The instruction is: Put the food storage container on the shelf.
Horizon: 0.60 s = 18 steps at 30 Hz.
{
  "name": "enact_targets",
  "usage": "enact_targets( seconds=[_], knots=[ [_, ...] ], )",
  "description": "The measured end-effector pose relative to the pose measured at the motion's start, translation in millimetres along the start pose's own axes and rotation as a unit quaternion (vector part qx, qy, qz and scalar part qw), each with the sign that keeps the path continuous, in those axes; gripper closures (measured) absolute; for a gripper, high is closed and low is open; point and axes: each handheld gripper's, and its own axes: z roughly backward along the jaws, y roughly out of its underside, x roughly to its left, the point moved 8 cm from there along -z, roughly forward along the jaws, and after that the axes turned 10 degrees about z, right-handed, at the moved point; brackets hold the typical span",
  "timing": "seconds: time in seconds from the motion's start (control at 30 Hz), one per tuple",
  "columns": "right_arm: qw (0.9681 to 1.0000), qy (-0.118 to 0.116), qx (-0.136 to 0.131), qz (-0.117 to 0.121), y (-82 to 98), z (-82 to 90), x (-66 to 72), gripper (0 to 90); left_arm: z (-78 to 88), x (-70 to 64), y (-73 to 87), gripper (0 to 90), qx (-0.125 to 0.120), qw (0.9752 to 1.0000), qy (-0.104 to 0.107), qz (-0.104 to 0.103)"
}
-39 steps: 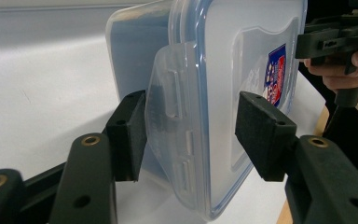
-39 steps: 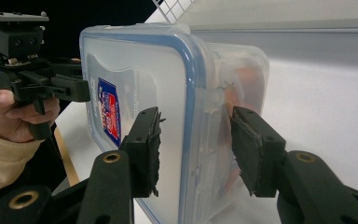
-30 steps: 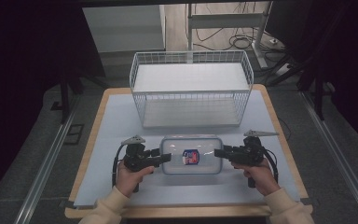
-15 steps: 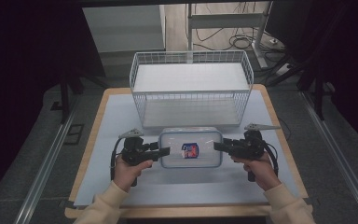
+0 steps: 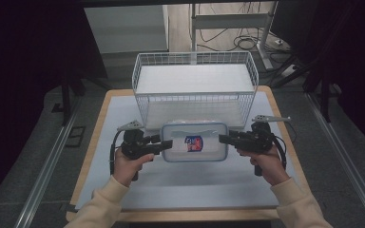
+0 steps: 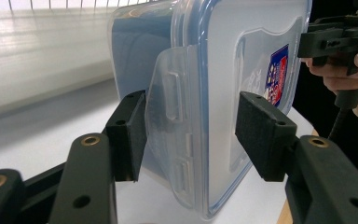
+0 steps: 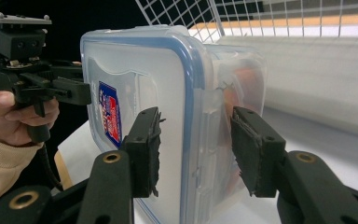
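The worktop (image 5: 123, 190) carries a white wire basket (image 5: 195, 85) at its far side. This basket serves as the landmark. The basket is open at the top, and its near wall faces the person.

A clear lidded box (image 5: 194, 141) sits just in front of the basket's near wall, level with its middle. The box's long axis runs parallel to that wall, left to right across the high view. Its lid, edged in blue, faces up and bears a small red and blue label (image 5: 194, 143). Judged from the two gripper views, the box is clear of the worktop and hangs between the two tools.

The left hand-held gripper (image 5: 165, 144) grips the box's left short end. In the left gripper view, its pads (image 6: 129, 135) bracket the side latch, one on the body and one on the lid, clamped on the box. The right hand-held gripper (image 5: 224, 138) holds the opposite short end in the same way. Its pads (image 7: 148, 149) press on lid and body.

Both tools are equally near the box, one at each end of its long axis. The basket lies directly beyond the box, away from the person. Judged from this layout, the coming move calls for carrying the box forward and over the near wall, with its long axis kept parallel to that wall and both ends level.
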Motion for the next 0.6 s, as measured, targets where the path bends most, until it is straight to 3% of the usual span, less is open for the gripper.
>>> enact_targets(
  seconds=[0.6],
  knots=[
    [0.9999,0.007,-0.007,0.012,-24.3,6.2,-1.0,53.5,4.2,-7.4,-21.2,45.0,-0.010,0.9999,0.004,-0.003]
  ],
)
